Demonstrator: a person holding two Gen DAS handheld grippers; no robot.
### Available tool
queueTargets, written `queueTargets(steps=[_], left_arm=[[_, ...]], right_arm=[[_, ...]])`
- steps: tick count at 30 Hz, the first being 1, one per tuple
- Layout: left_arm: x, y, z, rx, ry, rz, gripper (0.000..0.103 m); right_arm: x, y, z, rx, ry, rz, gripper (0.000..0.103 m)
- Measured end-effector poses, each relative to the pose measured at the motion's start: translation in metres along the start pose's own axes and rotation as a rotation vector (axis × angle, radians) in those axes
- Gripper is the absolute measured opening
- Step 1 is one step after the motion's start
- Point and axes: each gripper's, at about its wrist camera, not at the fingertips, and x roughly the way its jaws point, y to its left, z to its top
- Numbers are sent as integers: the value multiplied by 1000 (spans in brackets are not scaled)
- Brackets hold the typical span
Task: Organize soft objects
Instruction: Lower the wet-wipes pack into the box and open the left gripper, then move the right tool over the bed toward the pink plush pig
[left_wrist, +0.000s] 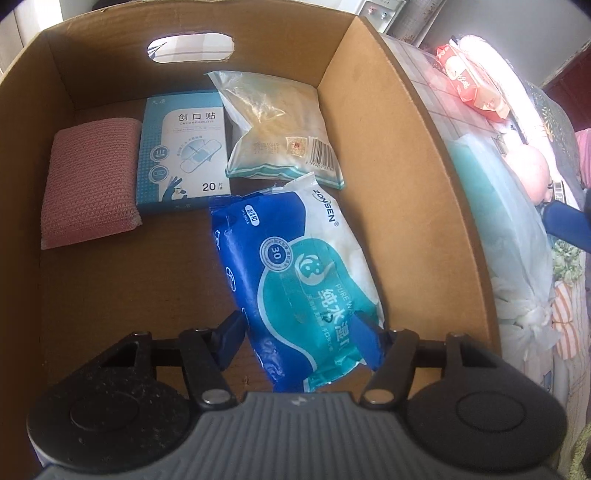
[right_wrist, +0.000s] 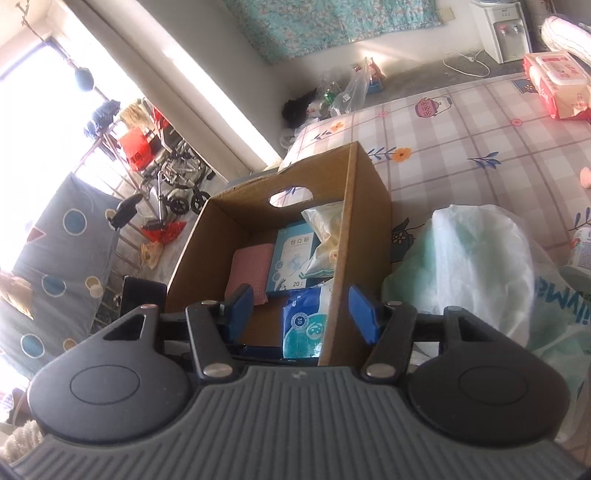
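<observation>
Low in the left wrist frame, left gripper jaws clamp the wipes pack inside the box; right gripper jaws stand apart, empty, over the box rim.

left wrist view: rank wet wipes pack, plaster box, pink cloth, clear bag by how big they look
1. wet wipes pack, nearest the camera, so likely flattered
2. clear bag
3. pink cloth and plaster box look alike

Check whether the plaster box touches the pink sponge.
Touching. The left wrist view shows the plaster box flush against the pink sponge, no gap between.
</observation>
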Motion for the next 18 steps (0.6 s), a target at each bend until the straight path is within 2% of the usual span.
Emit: queueTargets(steps=[4,11,15,18], left_arm=[[3,-11,8,53,-22,28,63],[3,-16,13,82,-27,48,65],[-4,-22,11,118,-34,115,81],[-18,-28,10,145,-78,160,83]], right_arm=[[-5,-23,-4,59,-10,10,58],[-6,-45,-22,110,-15,29,58],[-16,-53,-36,131,-55,55,59],[-26,-58,-43,137,-85,64,60]])
